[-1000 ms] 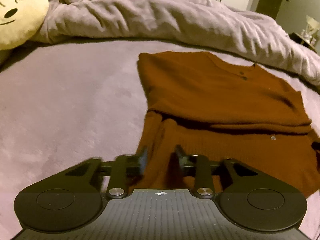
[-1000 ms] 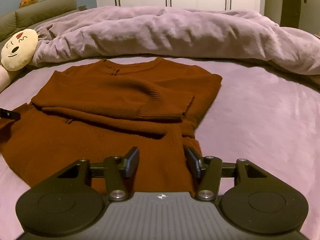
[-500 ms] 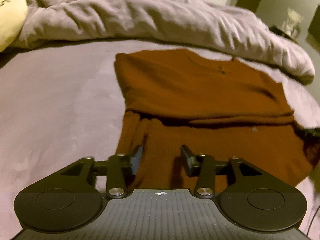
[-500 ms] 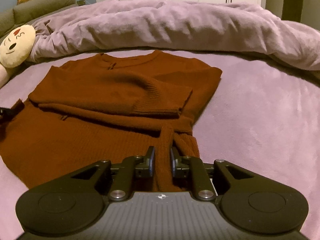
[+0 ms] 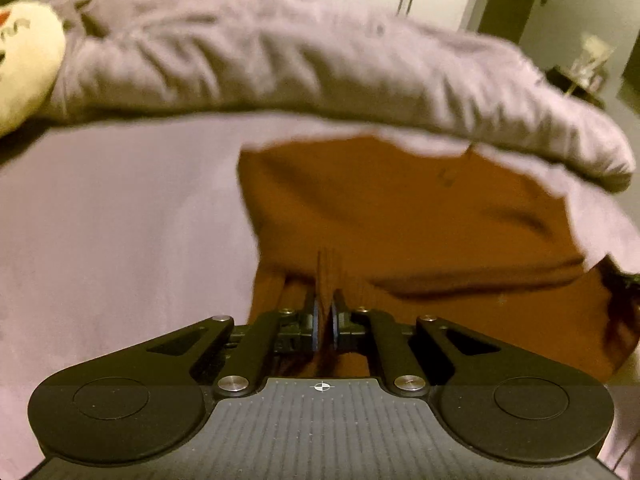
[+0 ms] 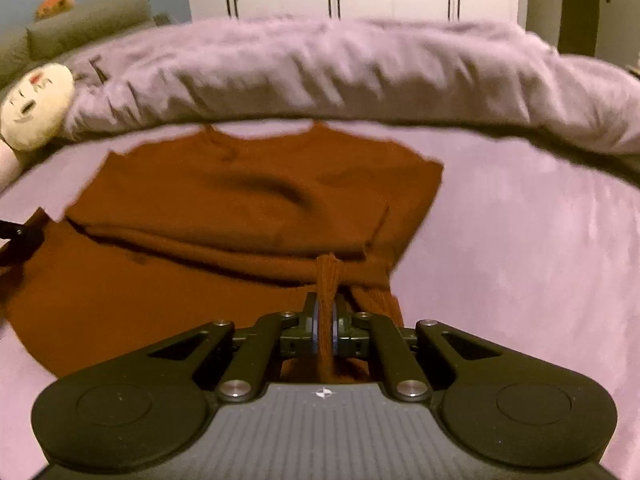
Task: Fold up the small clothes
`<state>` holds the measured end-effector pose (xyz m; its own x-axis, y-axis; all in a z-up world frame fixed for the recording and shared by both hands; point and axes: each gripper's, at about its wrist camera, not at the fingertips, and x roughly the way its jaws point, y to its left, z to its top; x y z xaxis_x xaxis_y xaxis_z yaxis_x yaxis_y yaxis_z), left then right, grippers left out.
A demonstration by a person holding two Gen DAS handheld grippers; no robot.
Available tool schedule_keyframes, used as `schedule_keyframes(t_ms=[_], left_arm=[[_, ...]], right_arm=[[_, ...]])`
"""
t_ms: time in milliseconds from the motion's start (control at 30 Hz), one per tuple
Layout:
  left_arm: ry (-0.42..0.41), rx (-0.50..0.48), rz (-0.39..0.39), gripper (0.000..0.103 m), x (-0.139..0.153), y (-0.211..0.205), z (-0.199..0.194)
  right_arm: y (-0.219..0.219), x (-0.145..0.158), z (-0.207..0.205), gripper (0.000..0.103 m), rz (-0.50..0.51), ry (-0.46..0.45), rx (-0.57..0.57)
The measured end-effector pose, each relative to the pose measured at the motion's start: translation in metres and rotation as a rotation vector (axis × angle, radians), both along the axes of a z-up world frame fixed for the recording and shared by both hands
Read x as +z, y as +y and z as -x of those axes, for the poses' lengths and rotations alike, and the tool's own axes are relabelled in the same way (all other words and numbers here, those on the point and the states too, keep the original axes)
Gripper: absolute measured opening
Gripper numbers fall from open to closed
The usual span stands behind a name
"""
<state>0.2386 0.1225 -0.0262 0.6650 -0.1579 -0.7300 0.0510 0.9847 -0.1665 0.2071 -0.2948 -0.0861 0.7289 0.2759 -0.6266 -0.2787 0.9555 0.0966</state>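
Two big soft surfaces frame your work: the mauve bedspread (image 6: 520,240) underneath and the bunched duvet (image 6: 360,72) heaped along the far side, with a round plush face (image 6: 34,110) off at the far left. On the bedspread, just short of the duvet, lies the rust-brown sweater (image 6: 260,192), sleeves already folded across the chest and its hem nearest you. Expect it to behave as a limp, fairly thick knit: light, not fragile, grippy rather than slick, but prone to sag and stretch between your two holds, so take it at the ribbed hem corners and lift both evenly. Your left gripper (image 5: 324,320) is clenched on a pinch of hem at the sweater's left corner, with only a sliver of knit showing between the jaws. Your right gripper (image 6: 325,326) is likewise clamped on a ridge of ribbed hem near the right corner.
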Motion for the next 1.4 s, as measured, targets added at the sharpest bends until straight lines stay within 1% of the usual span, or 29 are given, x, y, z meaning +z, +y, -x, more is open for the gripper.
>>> schedule_keyframes(t_ms=[100, 200, 267, 367, 533, 667, 900, 1000, 1133, 1200, 1233, 1267, 1300, 1333, 1367, 1400], left_arm=[[-0.064, 0.008, 0.032, 0.008, 0.022, 0.003, -0.006], [-0.122, 0.024, 0.046, 0.008, 0.039, 0.003, -0.014], [-0.142, 0.028, 0.034, 0.008, 0.046, 0.000, -0.023], [-0.151, 0.047, -0.001, 0.008, 0.049, -0.003, -0.041], [-0.149, 0.077, -0.038, 0.008, 0.037, -0.007, -0.075], [-0.138, 0.117, -0.046, 0.008, 0.025, -0.004, -0.100], [-0.192, 0.166, -0.096, 0.008, 0.023, -0.003, -0.146], [-0.201, 0.183, -0.126, 0.008, 0.017, -0.007, -0.165], [-0.207, 0.210, -0.170, 0.008, 0.002, -0.014, -0.182], [-0.182, 0.242, -0.186, 0.010, -0.009, -0.014, -0.186], [-0.163, 0.264, -0.204, 0.013, -0.015, -0.013, -0.188], [-0.149, 0.278, -0.219, 0.025, -0.021, -0.012, -0.189], [-0.127, 0.289, -0.228, 0.035, -0.026, -0.009, -0.187], [-0.104, 0.287, -0.214, 0.048, -0.030, -0.004, -0.182], [-0.091, 0.283, -0.188, 0.056, -0.031, 0.000, -0.175], [-0.083, 0.269, -0.151, 0.060, -0.032, 0.005, -0.166]], right_arm=[[-0.003, 0.017, 0.000, 0.005, -0.026, -0.051, -0.014], [-0.003, 0.031, -0.006, 0.005, -0.042, -0.097, -0.028], [-0.002, 0.038, -0.011, 0.005, -0.056, -0.121, -0.044], [0.002, 0.043, -0.024, 0.005, -0.015, -0.153, -0.059], [0.015, 0.038, -0.054, 0.005, 0.053, -0.166, -0.077], [0.024, 0.031, -0.084, 0.004, 0.098, -0.167, -0.114], [0.035, 0.030, -0.136, 0.004, 0.192, -0.231, -0.169], [0.043, 0.028, -0.158, 0.004, 0.234, -0.242, -0.192], [0.053, 0.016, -0.181, 0.004, 0.279, -0.237, -0.215], [0.054, 0.008, -0.188, 0.004, 0.277, -0.229, -0.224], [0.053, 0.004, -0.190, 0.004, 0.267, -0.218, -0.224], [0.052, 0.000, -0.192, 0.005, 0.265, -0.207, -0.223], [0.052, -0.004, -0.193, 0.006, 0.270, -0.192, -0.223], [0.050, -0.006, -0.192, 0.007, 0.273, -0.171, -0.224], [0.046, -0.007, -0.189, 0.009, 0.260, -0.163, -0.229], [0.041, -0.006, -0.183, 0.016, 0.233, -0.162, -0.231]])
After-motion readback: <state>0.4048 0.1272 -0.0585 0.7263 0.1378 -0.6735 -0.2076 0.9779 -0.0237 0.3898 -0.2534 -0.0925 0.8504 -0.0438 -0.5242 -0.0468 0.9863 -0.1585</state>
